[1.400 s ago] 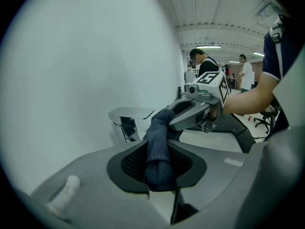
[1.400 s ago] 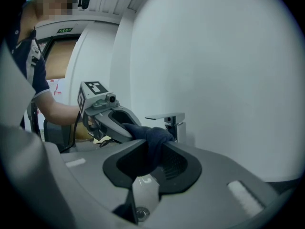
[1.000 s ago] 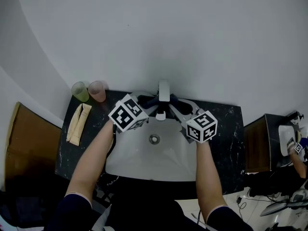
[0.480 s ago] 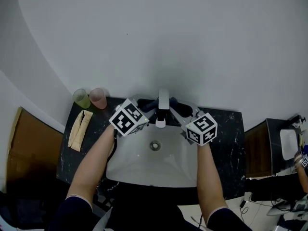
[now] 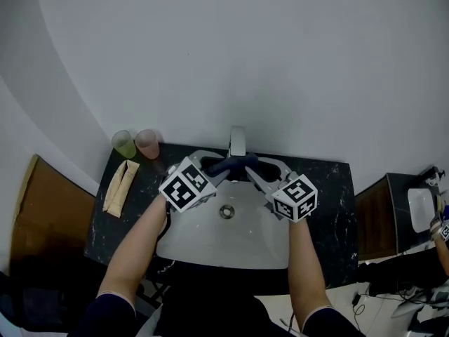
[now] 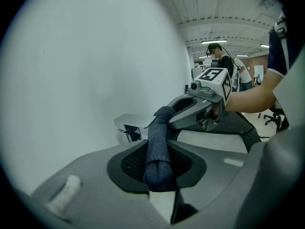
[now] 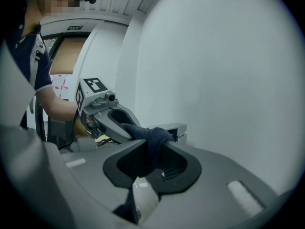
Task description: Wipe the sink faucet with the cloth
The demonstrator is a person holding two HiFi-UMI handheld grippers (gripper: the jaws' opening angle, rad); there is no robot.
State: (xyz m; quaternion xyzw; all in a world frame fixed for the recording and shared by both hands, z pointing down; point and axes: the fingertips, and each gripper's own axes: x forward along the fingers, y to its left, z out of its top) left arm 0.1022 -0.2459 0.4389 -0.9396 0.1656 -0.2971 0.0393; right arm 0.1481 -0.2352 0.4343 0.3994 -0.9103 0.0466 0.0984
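**Student:** Two grippers and one cloth. How is it held?

**Tutor:** The left gripper (image 6: 160, 170) is clenched on one end of the dark blue cloth (image 5: 228, 164), and the right gripper (image 7: 143, 173) is clenched on the other end. Each stands to its own side of the faucet (image 5: 238, 140). The cloth is stretched between them as a taut band across the faucet's front, above the sink (image 5: 210, 241).

**Student:** What differs from a second earlier?

**Tutor:** Then the band crossed the faucet nearer its base, and the spout tip showed below it. Now the band lies forward over the spout and the tip is covered. Only the top of the faucet shows behind the cloth. The grip on both ends is unchanged.

**Student:** What does that mean for the task?

**Tutor:** The band appears to have been drawn along the spout from base toward tip, so the wipe is probably well under way and this stroke near its end. The base and the faucet's wall side may still need a pass. If the tension slackens, the band could slip off the tip.
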